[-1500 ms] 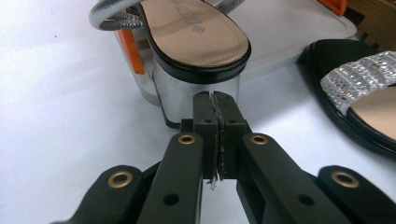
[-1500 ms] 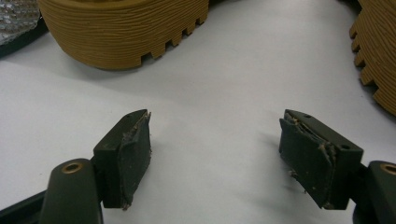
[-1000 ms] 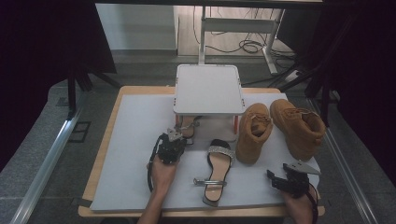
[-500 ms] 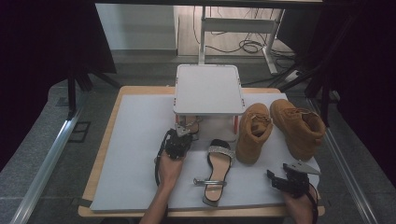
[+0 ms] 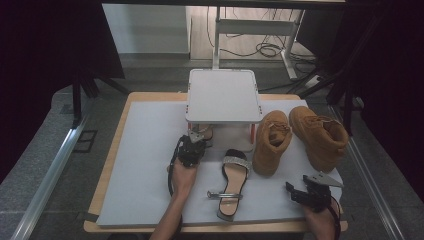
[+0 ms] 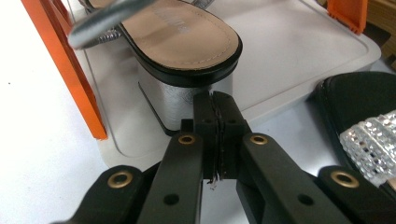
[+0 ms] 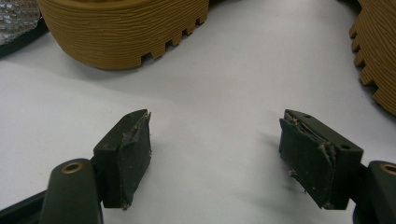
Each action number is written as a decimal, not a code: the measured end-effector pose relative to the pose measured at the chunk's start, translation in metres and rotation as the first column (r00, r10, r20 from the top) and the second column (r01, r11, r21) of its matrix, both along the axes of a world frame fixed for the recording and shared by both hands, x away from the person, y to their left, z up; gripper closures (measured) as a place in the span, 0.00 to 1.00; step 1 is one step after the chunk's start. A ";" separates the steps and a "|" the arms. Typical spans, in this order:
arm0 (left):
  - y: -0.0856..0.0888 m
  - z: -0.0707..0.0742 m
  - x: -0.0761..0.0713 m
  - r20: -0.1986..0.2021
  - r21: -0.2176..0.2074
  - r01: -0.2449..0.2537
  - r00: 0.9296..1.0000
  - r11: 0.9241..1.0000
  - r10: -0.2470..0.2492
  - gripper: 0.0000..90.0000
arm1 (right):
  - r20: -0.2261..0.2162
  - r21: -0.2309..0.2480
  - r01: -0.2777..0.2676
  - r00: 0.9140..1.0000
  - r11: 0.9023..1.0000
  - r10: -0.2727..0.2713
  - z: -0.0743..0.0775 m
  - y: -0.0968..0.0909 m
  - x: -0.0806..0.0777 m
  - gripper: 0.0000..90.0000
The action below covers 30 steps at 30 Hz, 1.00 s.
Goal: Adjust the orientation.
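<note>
Two closed jaws of the left gripper [image 6: 215,135] point at the silver block heel of the black-soled sandal [image 6: 187,100] straight ahead, touching or nearly; right gripper [image 7: 215,158] rests open.

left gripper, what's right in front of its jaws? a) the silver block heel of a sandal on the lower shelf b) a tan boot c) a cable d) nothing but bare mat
a: in the left gripper view the shut left gripper points at the silver block heel of the sandal on the shelf tray.
</note>
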<state>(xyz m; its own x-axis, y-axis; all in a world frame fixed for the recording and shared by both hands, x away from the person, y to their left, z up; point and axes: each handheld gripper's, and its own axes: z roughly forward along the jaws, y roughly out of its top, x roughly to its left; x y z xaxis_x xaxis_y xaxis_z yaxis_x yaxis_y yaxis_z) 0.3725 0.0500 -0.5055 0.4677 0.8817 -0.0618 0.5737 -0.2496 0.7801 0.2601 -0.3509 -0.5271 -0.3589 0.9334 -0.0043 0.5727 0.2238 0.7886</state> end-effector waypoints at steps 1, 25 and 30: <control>0.000 0.000 0.000 0.000 0.000 0.000 1.000 1.000 0.000 0.99 | 0.000 0.000 0.000 1.000 1.000 0.000 0.000 0.000 0.000 0.28; 0.010 0.005 -0.011 -0.016 -0.023 0.020 1.000 1.000 -0.020 0.70 | 0.000 0.000 0.000 1.000 1.000 0.000 0.000 0.000 0.000 0.28; 0.017 0.008 -0.014 -0.012 -0.024 0.009 1.000 1.000 -0.009 0.59 | 0.000 0.000 0.000 1.000 1.000 0.000 0.000 0.000 0.000 0.28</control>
<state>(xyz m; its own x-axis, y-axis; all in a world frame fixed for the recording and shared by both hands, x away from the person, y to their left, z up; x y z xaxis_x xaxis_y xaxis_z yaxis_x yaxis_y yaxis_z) 0.3585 0.0666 -0.4976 0.4744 0.8759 -0.0885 0.5813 -0.2362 0.7786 0.2600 -0.3509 -0.5272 -0.3589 0.9334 -0.0041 0.5726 0.2236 0.7888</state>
